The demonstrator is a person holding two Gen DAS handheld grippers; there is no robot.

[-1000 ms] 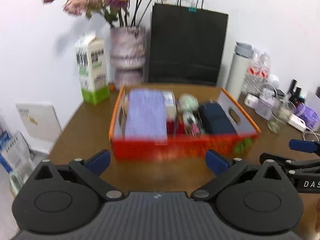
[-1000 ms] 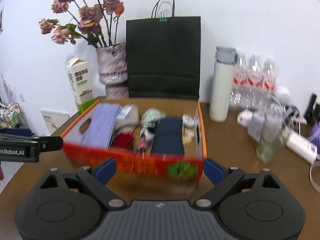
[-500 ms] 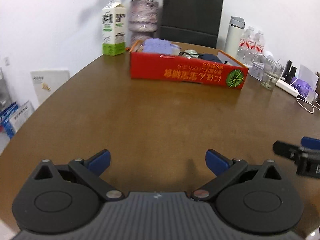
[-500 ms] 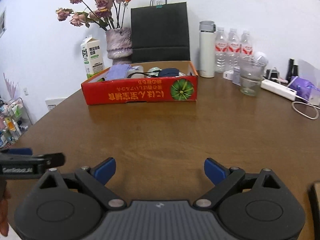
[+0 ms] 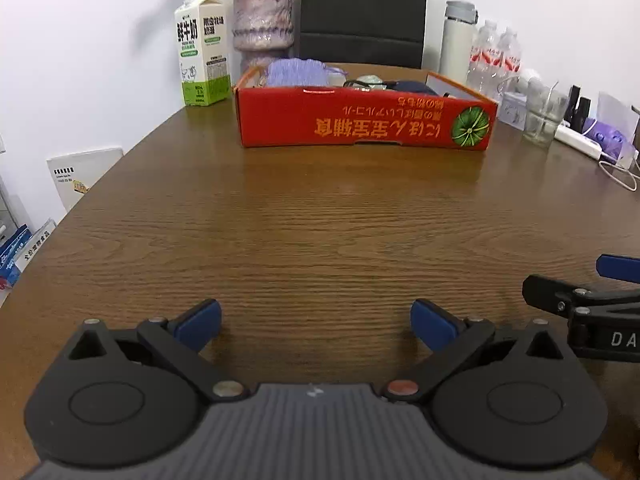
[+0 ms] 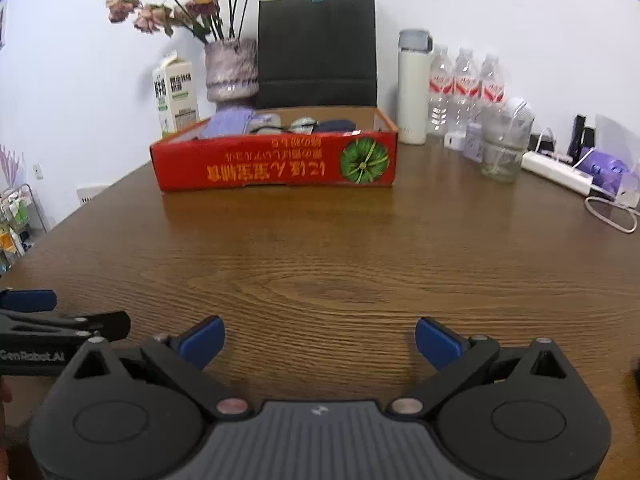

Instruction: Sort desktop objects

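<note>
**Both grippers pulled back from the box**

Since a second ago we have drawn both grippers away from the red box (image 5: 366,122), which then filled the near view and now sits well apart across bare tabletop (image 5: 320,220). Our left gripper (image 5: 316,322) and right gripper (image 6: 320,340) hover low side by side, jaws apart and empty. One box lies straight ahead of both, its long axis crosswise to us; neither hand looks clearly nearer. Inside it we count a purple cloth (image 5: 298,72), a dark pouch (image 6: 334,125) and smaller bits we cannot tell apart. Beyond stand one milk carton (image 5: 202,48), one vase (image 6: 232,70), one flask (image 6: 414,86) and three bottles (image 6: 464,88).
</note>
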